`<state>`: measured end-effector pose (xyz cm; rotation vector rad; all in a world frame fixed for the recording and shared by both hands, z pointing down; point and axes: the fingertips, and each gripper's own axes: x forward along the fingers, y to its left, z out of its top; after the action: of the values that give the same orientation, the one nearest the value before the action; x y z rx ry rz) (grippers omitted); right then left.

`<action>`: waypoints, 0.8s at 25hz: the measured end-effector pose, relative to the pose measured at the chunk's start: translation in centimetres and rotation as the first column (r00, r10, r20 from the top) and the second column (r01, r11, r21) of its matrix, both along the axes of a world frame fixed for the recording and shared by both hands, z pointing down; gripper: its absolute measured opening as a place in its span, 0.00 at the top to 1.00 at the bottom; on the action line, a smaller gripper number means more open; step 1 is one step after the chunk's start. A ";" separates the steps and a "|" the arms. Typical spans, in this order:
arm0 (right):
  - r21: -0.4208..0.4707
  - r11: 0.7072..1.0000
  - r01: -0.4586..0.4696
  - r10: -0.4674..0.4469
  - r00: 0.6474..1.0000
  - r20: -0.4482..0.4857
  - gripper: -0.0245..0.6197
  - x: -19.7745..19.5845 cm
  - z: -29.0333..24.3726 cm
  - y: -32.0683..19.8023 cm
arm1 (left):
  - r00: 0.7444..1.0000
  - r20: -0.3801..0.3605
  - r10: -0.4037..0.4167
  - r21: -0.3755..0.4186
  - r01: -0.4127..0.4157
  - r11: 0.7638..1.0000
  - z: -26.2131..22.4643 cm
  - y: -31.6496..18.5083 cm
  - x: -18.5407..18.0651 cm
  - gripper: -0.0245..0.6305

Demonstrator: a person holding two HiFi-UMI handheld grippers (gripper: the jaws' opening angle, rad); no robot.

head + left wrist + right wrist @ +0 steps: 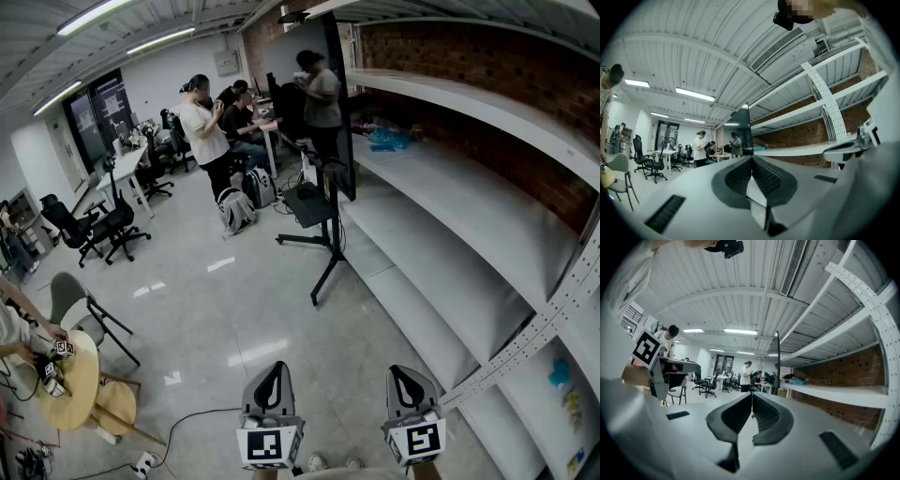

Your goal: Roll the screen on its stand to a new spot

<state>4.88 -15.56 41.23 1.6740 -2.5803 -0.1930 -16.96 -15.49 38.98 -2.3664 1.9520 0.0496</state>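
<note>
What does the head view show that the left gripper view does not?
Only the head view: the stand's legs on the floor, a round table, a backpack, and the marker cubes on the left tool and right tool. Only the left gripper view: the ceiling vent, strip lights, and the left tool's jaws shut on nothing. Both: the screen, shelves, brick wall, people and chairs.

The left gripper [751, 159], jaws pressed together (nothing between them), points toward the screen [743, 127] beside shelves [801, 150].
</note>
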 end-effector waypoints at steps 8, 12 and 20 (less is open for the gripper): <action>-0.056 0.998 -0.005 0.004 1.000 -0.011 0.93 -1.4 1.6 0.0 | 0.999 -0.021 -0.028 -0.029 0.027 0.999 1.1 0.1 -2.1 0.94; -0.087 0.996 0.007 -0.008 1.000 -0.020 0.93 -2.8 2.4 0.0 | 0.997 -0.048 -0.054 -0.051 0.051 0.997 2.5 0.5 -4.2 0.94; -0.087 0.993 0.079 -0.075 0.996 0.048 0.93 -9.6 2.1 -0.2 | 0.992 -0.086 -0.094 -0.079 0.087 0.993 4.0 0.5 -10.0 0.94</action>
<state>-4.72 -15.76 43.30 1.5679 -2.6458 -0.0443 -26.97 -15.01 42.94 -2.3565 2.1368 0.0800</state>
